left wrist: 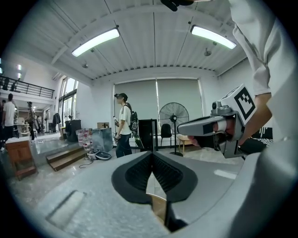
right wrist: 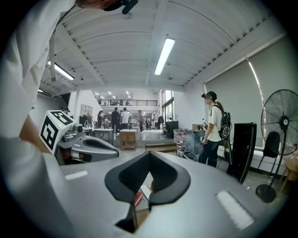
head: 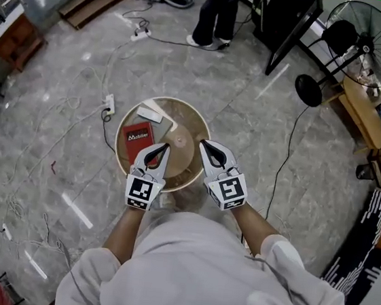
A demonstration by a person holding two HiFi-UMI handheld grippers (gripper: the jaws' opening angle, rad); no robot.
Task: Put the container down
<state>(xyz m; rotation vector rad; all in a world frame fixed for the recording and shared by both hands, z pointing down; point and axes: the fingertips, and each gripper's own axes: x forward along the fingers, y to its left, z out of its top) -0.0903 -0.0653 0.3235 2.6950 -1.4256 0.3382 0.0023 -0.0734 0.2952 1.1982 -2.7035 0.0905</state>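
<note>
A round brown container (head: 181, 149) stands on the small round wooden table (head: 190, 176), with nothing gripping it. My left gripper (head: 163, 148) hangs over the table's near left part, jaws shut and empty. My right gripper (head: 206, 144) is just right of the container, also shut and empty. In the left gripper view the left gripper's (left wrist: 152, 154) jaws meet at the tip and point out across the room, with the right gripper (left wrist: 219, 128) beside it. In the right gripper view the right gripper (right wrist: 150, 154) is closed too, with the left gripper (right wrist: 84, 144) at its left.
A red box (head: 138, 140) and a white flat item (head: 149, 115) lie on the table's left half. A power strip (head: 108, 103) and cables trail on the floor at left. A person (head: 216, 14) stands farther off. A standing fan (head: 367, 39) and a wooden bench (head: 361, 110) are at right.
</note>
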